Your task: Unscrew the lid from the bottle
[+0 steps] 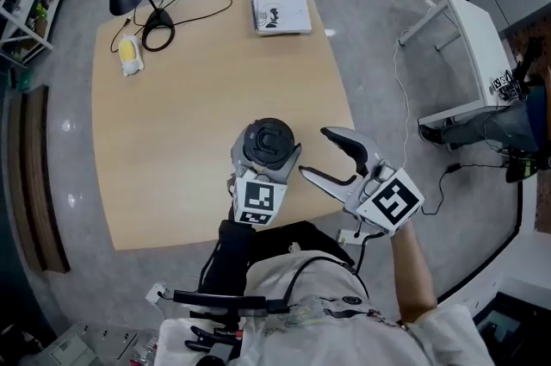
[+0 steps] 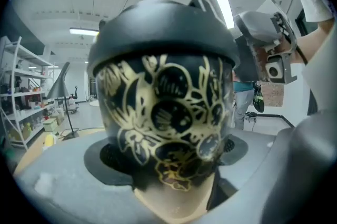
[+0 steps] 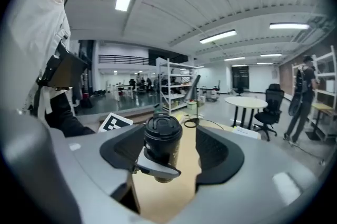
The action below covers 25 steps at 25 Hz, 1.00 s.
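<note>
**Over the near edge of the table: lid up, free jaws just to its right**

Over the near part of the table, the bottle stands upright, its long axis running straight up toward the head camera, so the black lid faces the ceiling. Whether the base rests on the wood or hangs just above it cannot be told.

The left gripper clamps the gold-patterned body below the lid, one jaw pressed on each side. That leaves the lid's rim clear all round.

The right gripper sits just beside the bottle on the person's right, apart from it, its jaws spread and holding nothing. Its own view looks level along the jaws at the lid, which lies straight ahead between them but beyond the pads.

My read is that the free right gripper is the one placed to turn the lid. It needs to close in sideways at lid height, above the left jaws, and meet the rim square to the upright axis. Coming in low would risk striking the left jaw that crosses the body.
</note>
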Motion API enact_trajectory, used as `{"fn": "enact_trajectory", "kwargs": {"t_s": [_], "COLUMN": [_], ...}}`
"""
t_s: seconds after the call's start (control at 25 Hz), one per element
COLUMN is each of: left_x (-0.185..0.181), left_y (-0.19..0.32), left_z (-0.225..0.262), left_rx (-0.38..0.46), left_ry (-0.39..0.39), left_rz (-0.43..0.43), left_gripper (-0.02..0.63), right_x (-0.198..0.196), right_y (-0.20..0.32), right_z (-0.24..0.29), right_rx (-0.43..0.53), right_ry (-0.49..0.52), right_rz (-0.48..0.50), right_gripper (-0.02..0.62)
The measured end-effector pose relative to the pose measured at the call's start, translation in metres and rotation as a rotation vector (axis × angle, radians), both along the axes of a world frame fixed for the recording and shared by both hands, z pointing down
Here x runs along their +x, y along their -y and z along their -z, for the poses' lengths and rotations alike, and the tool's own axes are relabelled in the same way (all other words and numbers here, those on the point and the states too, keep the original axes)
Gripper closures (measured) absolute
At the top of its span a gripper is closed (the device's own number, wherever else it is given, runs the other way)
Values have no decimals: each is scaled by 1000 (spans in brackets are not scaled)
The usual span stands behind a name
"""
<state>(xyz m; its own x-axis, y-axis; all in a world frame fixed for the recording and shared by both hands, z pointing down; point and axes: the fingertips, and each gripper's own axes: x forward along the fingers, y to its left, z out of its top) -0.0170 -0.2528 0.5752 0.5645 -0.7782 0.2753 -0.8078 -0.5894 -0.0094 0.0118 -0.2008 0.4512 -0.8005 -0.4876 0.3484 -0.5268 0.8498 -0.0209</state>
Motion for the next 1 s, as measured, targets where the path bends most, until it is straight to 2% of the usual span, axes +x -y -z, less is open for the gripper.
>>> {"fn": "enact_trajectory", "kwargs": {"t_s": [0.12,0.24,0.36,0.44,0.56,0.68,0.84,1.0], "left_x": [8,20,25,27,33,36,45,43], "left_y": [-19,-34,-53,-67,-82,-91,-104,-108], "left_z": [34,44,52,65,84,94,107,129], "left_rx": [8,-37,-43,-27,-4,3,13,73], "left_ry": [-4,-8,28,50,75,71,100,133], "left_rz": [37,79,117,122,116,91,17,-77], "left_gripper": [181,181,181,181,181,181,181,179], "right_x": [-7,-2,-4,-12,-24,-33,-32,-40], "right_y": [-16,-29,-44,-57,-68,-77,-89,-100], "right_z": [26,41,37,37,44,50,61,92], "right_rx": [29,45,85,67,51,41,19,78], "right_ry": [-15,-9,-27,-5,55,107,158,190], "right_rz": [157,261,353,385,376,389,455,545], "right_gripper": [237,207,175,151,140,133,131,129]}}
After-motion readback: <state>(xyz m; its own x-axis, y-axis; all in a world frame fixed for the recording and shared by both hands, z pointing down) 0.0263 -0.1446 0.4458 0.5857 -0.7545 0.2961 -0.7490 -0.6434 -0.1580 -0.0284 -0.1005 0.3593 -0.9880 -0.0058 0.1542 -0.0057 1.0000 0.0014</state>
